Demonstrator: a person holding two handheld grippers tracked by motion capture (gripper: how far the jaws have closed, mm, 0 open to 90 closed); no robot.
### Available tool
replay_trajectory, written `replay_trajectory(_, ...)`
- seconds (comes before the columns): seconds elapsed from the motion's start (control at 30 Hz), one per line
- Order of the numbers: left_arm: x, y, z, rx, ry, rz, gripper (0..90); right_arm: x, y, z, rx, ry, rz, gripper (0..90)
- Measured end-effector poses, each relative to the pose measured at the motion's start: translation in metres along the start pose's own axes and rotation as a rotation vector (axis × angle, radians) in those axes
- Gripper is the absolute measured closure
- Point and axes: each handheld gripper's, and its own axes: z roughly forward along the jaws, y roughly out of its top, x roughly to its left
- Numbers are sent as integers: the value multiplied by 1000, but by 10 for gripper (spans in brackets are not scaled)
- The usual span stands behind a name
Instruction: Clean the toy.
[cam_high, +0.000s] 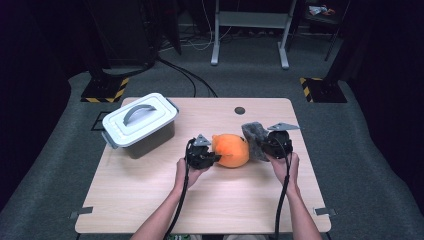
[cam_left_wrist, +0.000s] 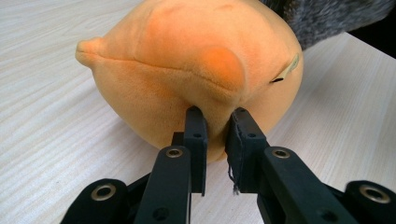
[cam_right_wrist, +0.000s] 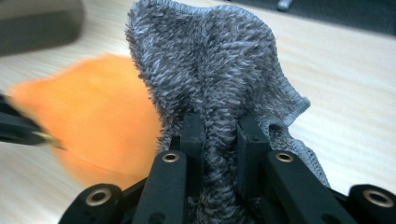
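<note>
An orange plush toy (cam_high: 231, 150) lies on the wooden table (cam_high: 150, 195) near its middle. My left gripper (cam_high: 216, 157) is at the toy's left side, shut on a pinch of its orange fabric (cam_left_wrist: 215, 122). A grey fuzzy cloth (cam_high: 254, 136) stands up just right of the toy, lifted off the table. My right gripper (cam_high: 264, 148) is shut on that cloth (cam_right_wrist: 219, 88), whose pile bulges between the jaws. In the right gripper view the orange toy (cam_right_wrist: 98, 116) is a blur behind the cloth at left.
A white lidded box (cam_high: 141, 123) with a grey handle stands at the table's back left. A small dark round hole (cam_high: 239, 110) marks the back edge. Bare wood stretches along the front of the table.
</note>
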Motion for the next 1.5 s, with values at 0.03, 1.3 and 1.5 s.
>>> replay_trajectory(0.03, 0, 0, 0, -1, 0, 2, 786, 5, 4, -2, -11, 12, -15, 762)
replay_trajectory(1.3, -4, 4, 3, 3, -14, 22, 786, 49, 16, 29, 46, 140, -87, 768)
replay_trajectory(1.5, -4, 2, 4, 0, -19, 6, 786, 41, 10, 27, 46, 119, -75, 768)
